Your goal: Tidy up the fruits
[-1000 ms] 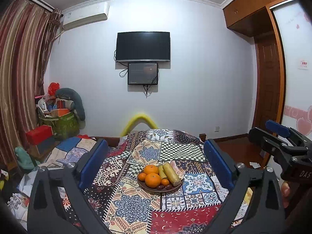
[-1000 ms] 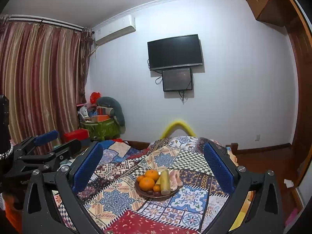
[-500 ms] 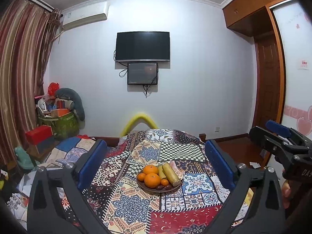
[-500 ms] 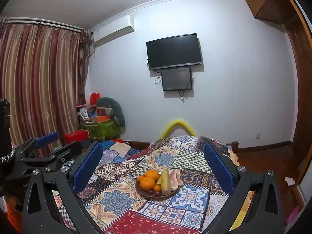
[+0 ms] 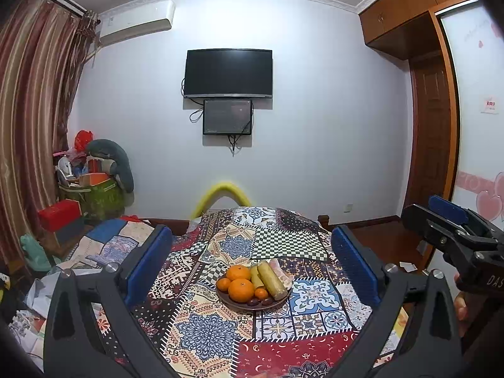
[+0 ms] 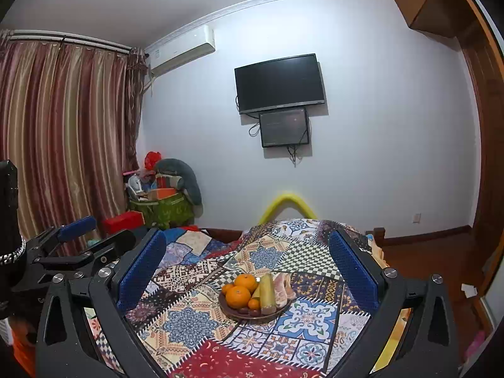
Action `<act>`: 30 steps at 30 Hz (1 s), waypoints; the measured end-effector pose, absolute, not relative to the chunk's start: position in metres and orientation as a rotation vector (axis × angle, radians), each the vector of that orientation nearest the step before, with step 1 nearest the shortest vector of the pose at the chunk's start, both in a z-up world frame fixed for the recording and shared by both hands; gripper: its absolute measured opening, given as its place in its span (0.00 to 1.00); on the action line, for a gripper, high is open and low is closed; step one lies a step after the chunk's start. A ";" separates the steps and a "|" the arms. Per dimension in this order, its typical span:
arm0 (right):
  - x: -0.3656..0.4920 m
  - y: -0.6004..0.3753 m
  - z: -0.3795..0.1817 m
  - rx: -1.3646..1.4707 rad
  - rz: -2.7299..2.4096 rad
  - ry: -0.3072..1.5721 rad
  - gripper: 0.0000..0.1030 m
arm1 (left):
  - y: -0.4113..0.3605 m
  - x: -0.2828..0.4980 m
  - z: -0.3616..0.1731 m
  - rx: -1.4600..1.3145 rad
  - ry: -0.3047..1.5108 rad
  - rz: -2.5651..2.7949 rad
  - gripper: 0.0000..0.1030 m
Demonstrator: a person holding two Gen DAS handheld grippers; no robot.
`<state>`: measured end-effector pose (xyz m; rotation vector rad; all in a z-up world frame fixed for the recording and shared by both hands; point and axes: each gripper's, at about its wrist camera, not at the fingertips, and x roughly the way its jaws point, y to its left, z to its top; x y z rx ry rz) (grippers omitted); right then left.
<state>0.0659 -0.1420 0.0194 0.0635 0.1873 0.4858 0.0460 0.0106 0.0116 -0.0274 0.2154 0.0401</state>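
A brown plate of fruit sits on a round table under a patchwork cloth. It holds several oranges, a yellow-green cylindrical fruit, a pink piece and small dark fruits. My left gripper is open and empty, held back from the plate. My right gripper is open and empty too. Each gripper shows at the side of the other's view.
A yellow curved chair back stands behind the table. A pile of boxes and bags sits at the left by the curtain. A TV hangs on the far wall. A wooden door is at the right.
Both grippers have stayed open and almost still. The views have only drifted slightly.
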 end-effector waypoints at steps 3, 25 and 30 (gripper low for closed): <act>0.066 -0.142 0.020 0.066 0.486 0.187 1.00 | 0.010 0.046 0.012 -0.025 0.215 0.040 0.99; 0.066 -0.142 0.020 0.065 0.479 0.191 1.00 | 0.015 0.048 0.011 -0.054 0.238 0.009 1.00; 0.066 -0.143 0.020 0.066 0.477 0.192 1.00 | 0.016 0.047 0.012 -0.055 0.233 0.013 1.00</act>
